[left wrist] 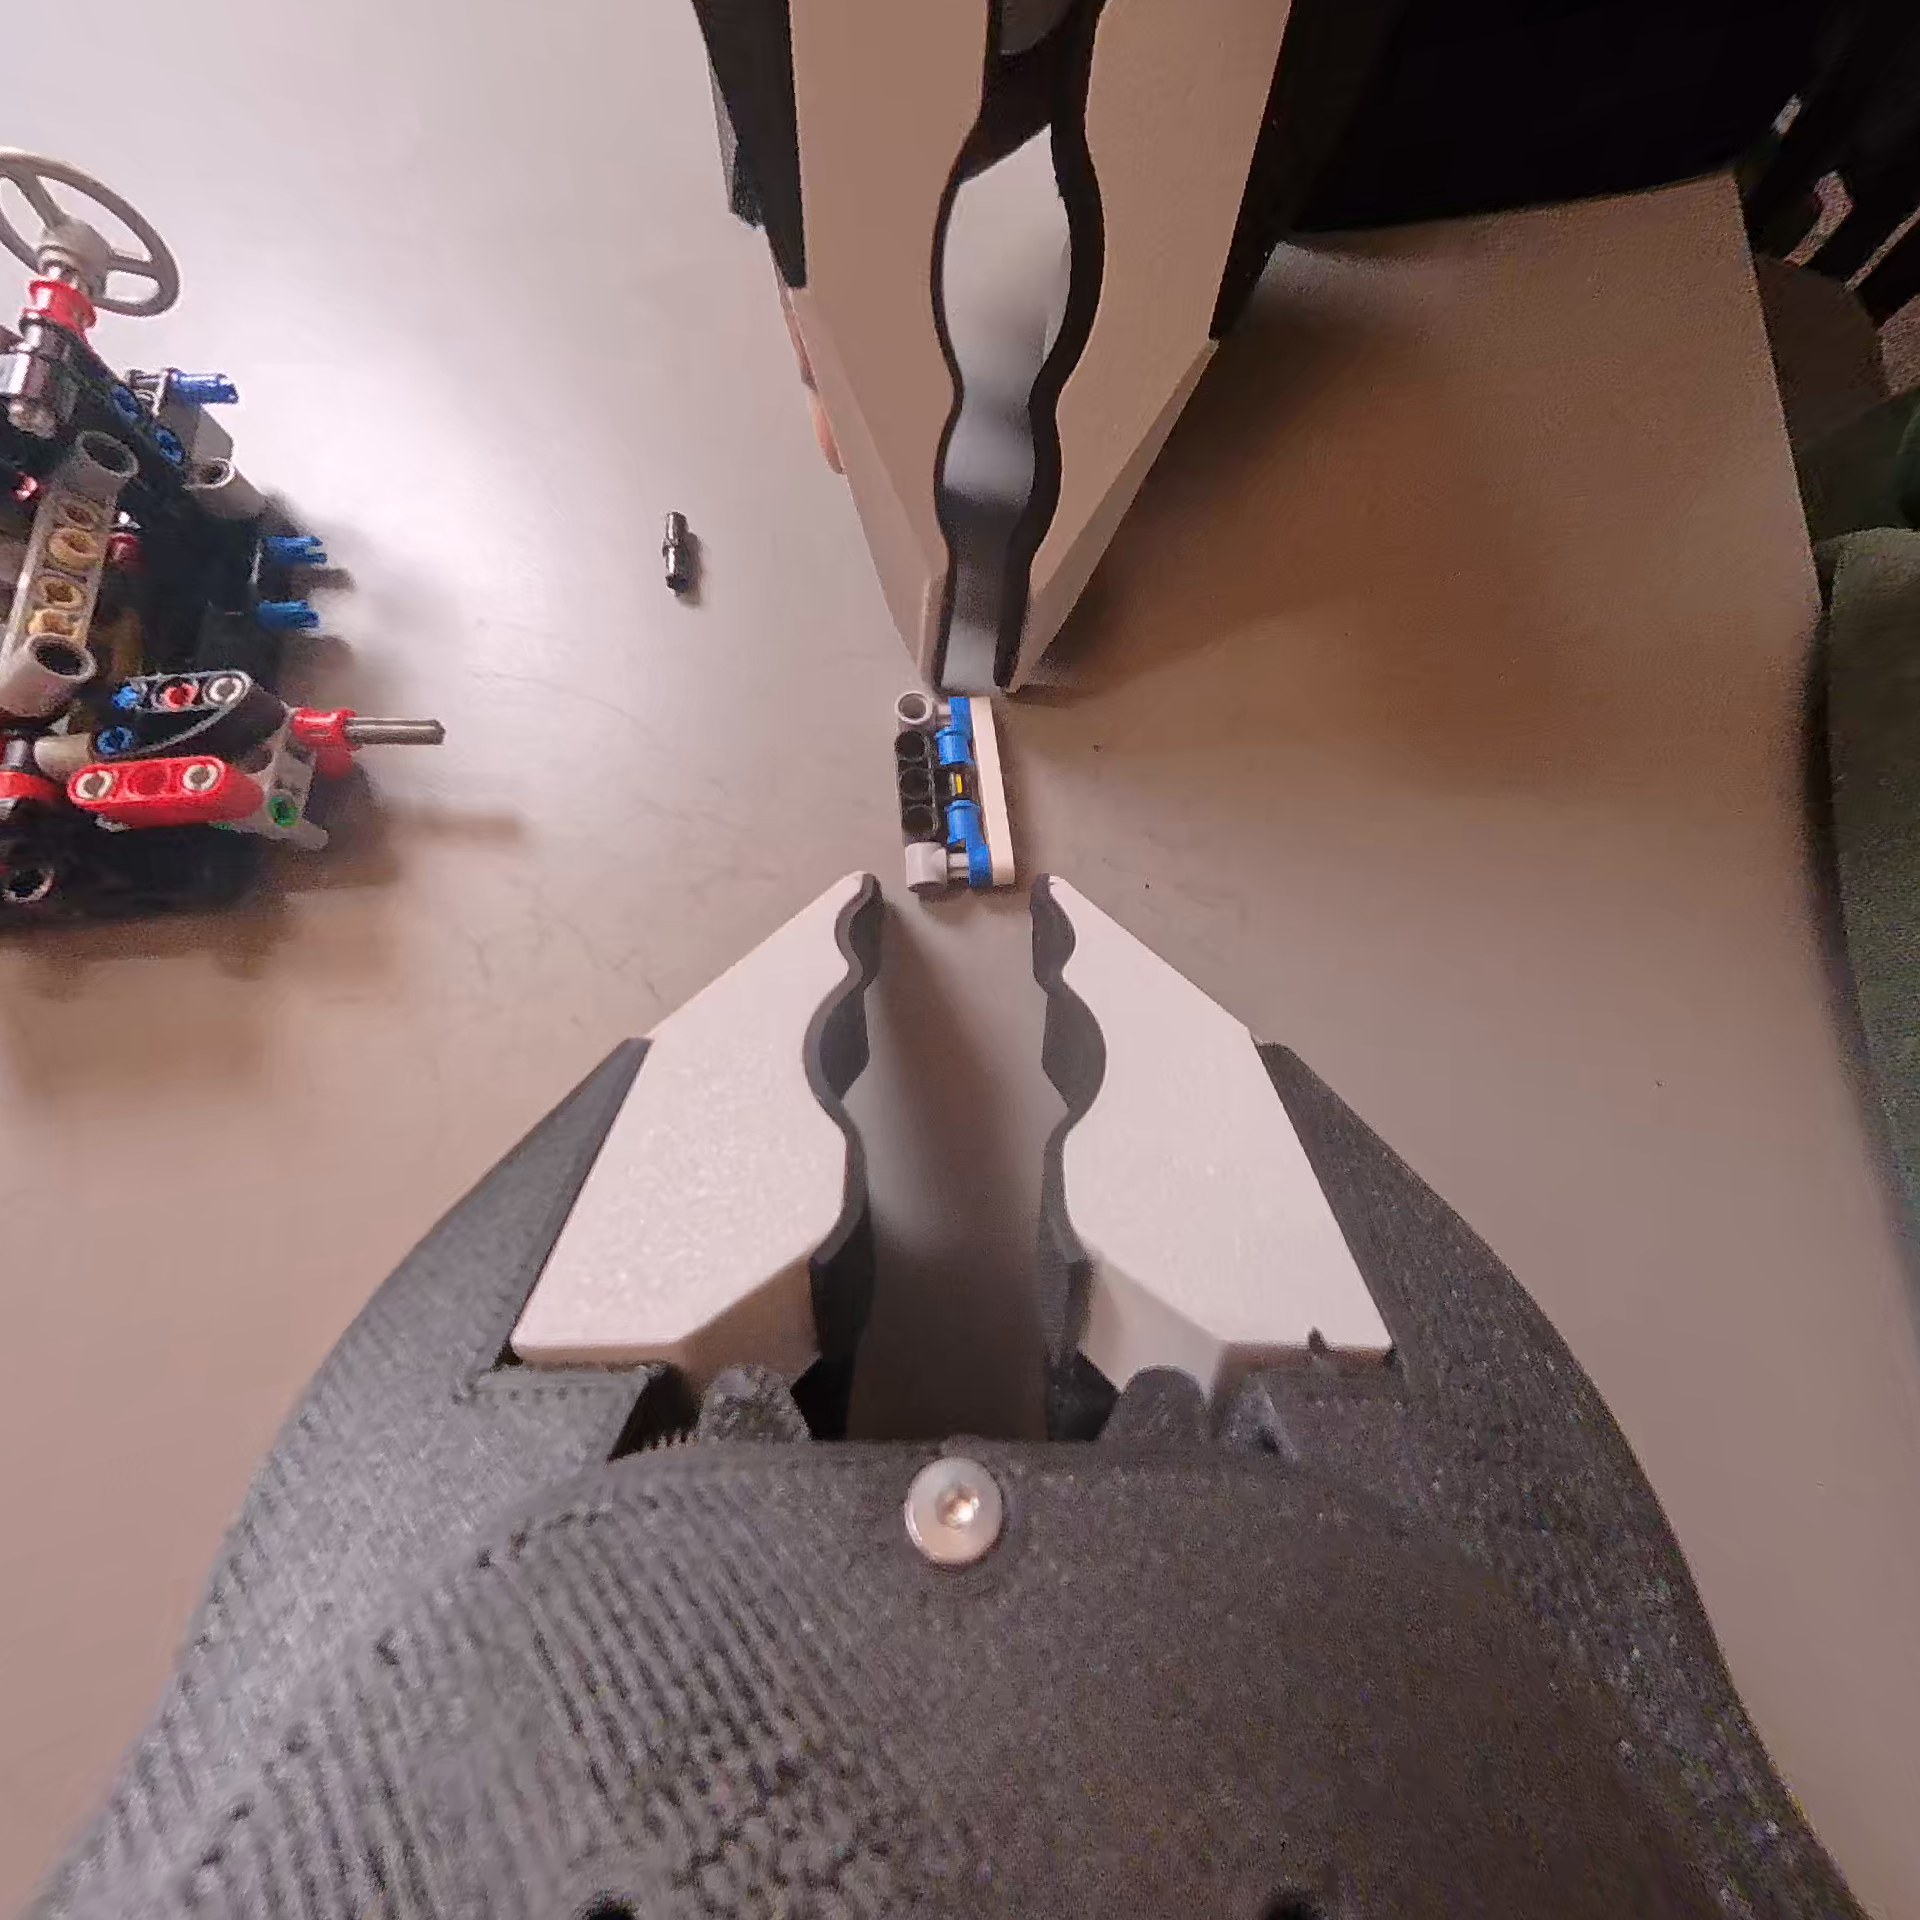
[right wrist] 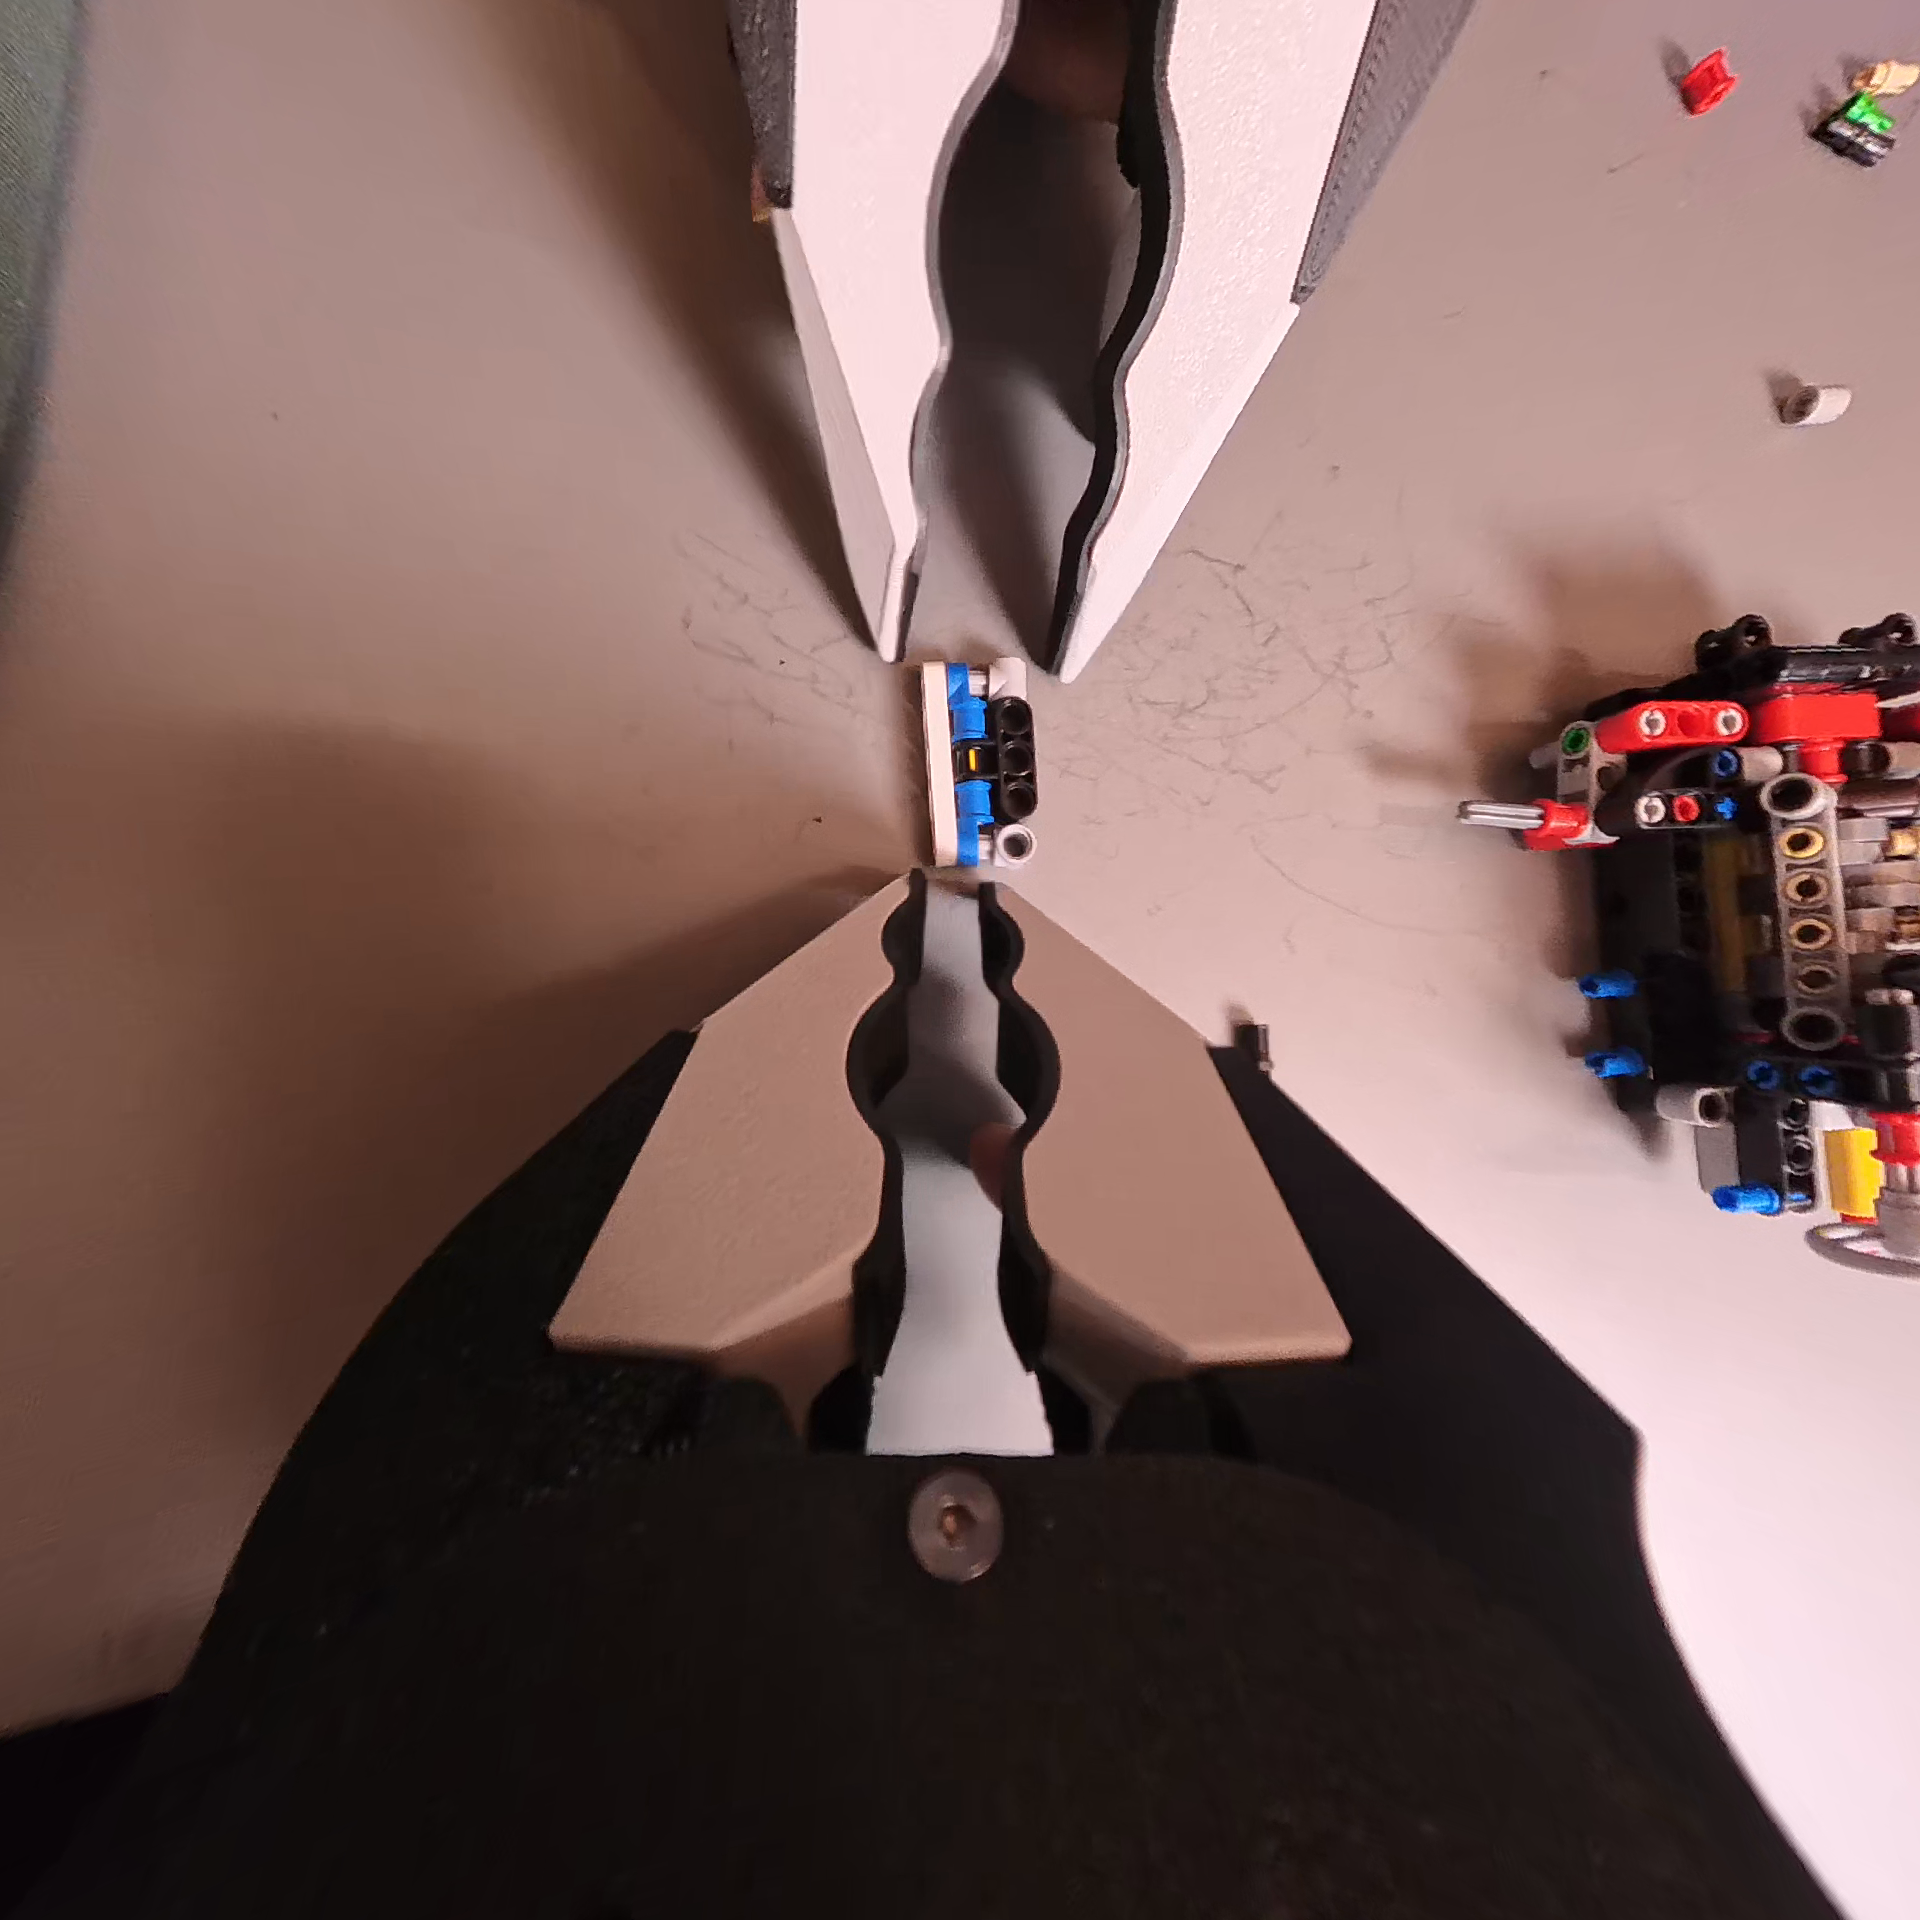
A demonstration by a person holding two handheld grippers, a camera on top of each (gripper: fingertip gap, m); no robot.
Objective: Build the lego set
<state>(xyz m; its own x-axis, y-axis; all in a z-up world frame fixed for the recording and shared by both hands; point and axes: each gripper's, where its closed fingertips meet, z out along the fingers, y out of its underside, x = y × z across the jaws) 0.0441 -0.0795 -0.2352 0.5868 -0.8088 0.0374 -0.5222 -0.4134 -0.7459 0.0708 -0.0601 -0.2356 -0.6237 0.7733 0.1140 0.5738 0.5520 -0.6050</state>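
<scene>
Scratched beige table (right wrist: 1195, 623), small lego piece (left wrist: 951, 795) between both tools, left tool (left wrist: 956, 883) apart, right tool (right wrist: 951, 881) nearly together, gripping nothing

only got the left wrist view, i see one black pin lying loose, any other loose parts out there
Observer: Yes. The right wrist view shows a red piece lying alone, well away from the model.
Operator: anything near it
Observer: A green and black piece lies just beside it, apart from it.
Operator: that all
Observer: One more: a grey tube lies on its side between those two and the model, touching neither.
</scene>
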